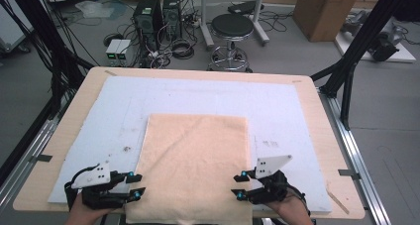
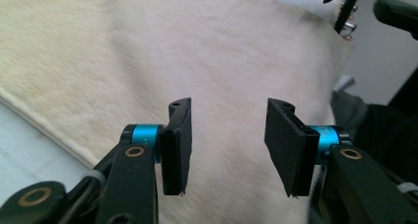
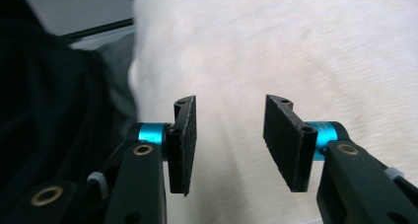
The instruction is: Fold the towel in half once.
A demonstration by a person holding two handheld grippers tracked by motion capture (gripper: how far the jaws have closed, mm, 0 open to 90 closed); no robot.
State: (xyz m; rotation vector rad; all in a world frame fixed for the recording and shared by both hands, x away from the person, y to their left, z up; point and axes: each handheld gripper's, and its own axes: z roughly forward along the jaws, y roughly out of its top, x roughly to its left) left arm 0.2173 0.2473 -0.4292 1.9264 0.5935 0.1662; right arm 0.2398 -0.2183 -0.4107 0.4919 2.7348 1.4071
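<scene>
The left claw [image 1: 134, 185] stands open at the near left edge of the beige towel [image 1: 193, 160], nothing between its jaws; the right claw [image 1: 240, 186] is open too, at the near right edge; the towel lies flat on the desk [image 1: 307, 101], so both probably flank its near corners to pinch them.

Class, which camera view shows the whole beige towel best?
The high view: the beige towel lies flat on the white mat, with its far and side edges visible. Both gripper views give blurred close-ups of its surface beyond the open fingers.
</scene>
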